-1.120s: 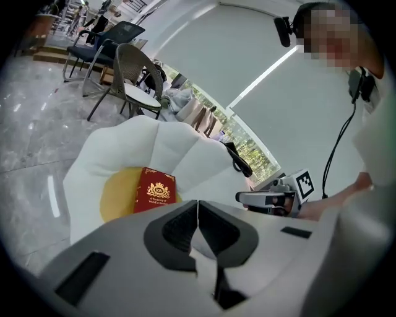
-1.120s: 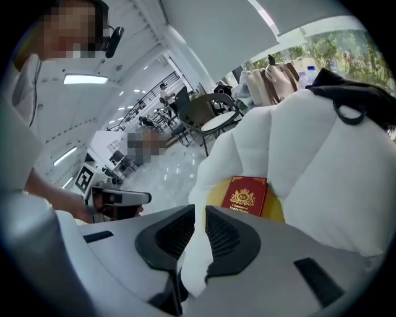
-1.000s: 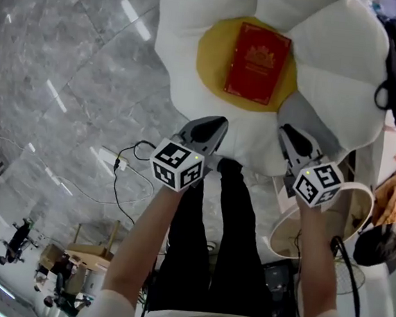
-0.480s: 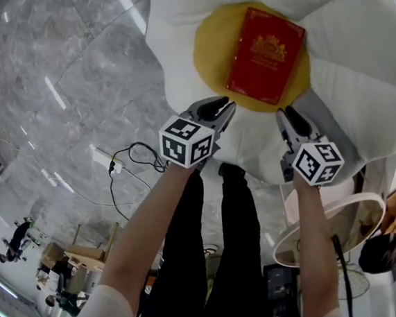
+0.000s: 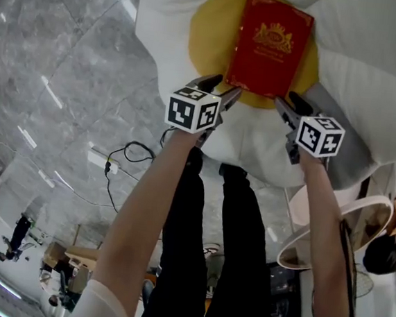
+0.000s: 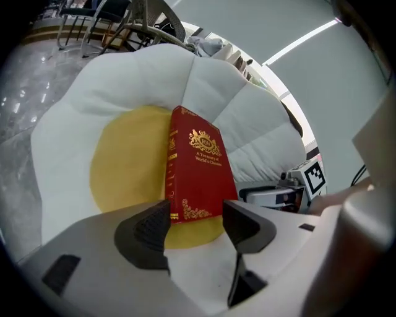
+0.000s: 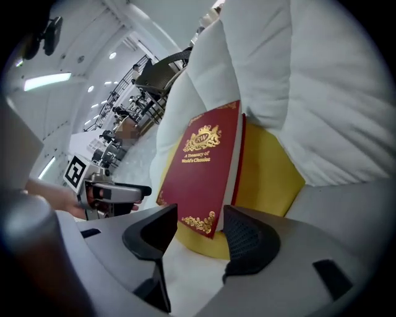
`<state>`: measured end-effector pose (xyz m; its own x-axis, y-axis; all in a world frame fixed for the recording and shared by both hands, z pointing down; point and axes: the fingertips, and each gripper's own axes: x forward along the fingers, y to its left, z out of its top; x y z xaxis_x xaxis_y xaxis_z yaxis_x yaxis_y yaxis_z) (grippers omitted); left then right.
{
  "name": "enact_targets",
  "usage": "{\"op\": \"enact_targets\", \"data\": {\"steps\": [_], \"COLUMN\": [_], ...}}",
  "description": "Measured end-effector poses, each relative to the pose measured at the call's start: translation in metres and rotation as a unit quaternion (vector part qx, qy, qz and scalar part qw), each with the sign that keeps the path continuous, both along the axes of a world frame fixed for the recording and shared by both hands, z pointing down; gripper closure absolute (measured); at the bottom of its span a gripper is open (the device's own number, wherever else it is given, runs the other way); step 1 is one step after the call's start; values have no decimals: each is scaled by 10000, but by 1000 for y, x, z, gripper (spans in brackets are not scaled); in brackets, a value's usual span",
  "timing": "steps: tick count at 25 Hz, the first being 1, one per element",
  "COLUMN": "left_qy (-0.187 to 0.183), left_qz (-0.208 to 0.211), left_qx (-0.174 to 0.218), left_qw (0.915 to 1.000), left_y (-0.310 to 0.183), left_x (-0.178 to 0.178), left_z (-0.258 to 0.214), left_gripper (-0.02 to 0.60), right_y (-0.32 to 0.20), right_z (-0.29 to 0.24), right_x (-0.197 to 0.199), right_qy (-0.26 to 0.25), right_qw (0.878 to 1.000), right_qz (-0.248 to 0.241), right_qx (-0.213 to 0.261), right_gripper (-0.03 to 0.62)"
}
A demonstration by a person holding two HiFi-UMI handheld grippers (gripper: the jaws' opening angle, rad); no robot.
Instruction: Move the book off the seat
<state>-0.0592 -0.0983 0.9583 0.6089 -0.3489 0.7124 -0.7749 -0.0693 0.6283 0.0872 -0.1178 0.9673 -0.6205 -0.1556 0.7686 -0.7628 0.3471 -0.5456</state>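
Clearly, red book (image 5: 271, 46) reads "World's Classics".

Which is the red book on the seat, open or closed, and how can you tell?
Closed: the red book lies flat on the seat with its front cover facing up and no pages spread.

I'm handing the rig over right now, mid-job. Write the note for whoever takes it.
Left gripper: open, jaws just been opening, nothing gripped; the red book's near left corner sits just ahead of them.
Right gripper: open, jaws just been opening, nothing gripped; aimed at the book's near right corner.
Book: lies cover up on the yellow centre of the flower-shaped seat.
Done: no grip or lift yet.
Left: close on the book and lift it off the seat.
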Motion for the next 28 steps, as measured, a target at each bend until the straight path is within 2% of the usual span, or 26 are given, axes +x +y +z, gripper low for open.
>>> {"op": "enact_targets", "data": {"steps": [4,7,11,14,21,28], "left_qy": [-111,-145,-84,-87,-211,-271], "left_qz": [-64,-90,189,228,368,365], "left_qx": [-197,-280,-263,-324,-353,-329], "left_qw": [9997,9995,9994,9992,9985,9984], "left_y": [-5,-12,-20,-18,-13,-5], "left_x": [3,6,20,21,23,15], "left_z": [25,41,52,51,23,-40], "left_gripper": [291,290,290,304,321,319], "right_y": [-1,-2,-5,-4,4,13], "right_z": [20,29,36,41,19,-41], "right_x": [1,-4,-12,-15,-11,-18], "right_qy": [-70,-102,-88,-5,-46,-37], "right_qw": [9992,9993,9994,9991,9979,9982], "right_qz": [332,283,185,219,263,242], "right_qx": [-230,-237,-267,-365,-593,-551], "right_gripper": [339,324,310,310,312,312]}}
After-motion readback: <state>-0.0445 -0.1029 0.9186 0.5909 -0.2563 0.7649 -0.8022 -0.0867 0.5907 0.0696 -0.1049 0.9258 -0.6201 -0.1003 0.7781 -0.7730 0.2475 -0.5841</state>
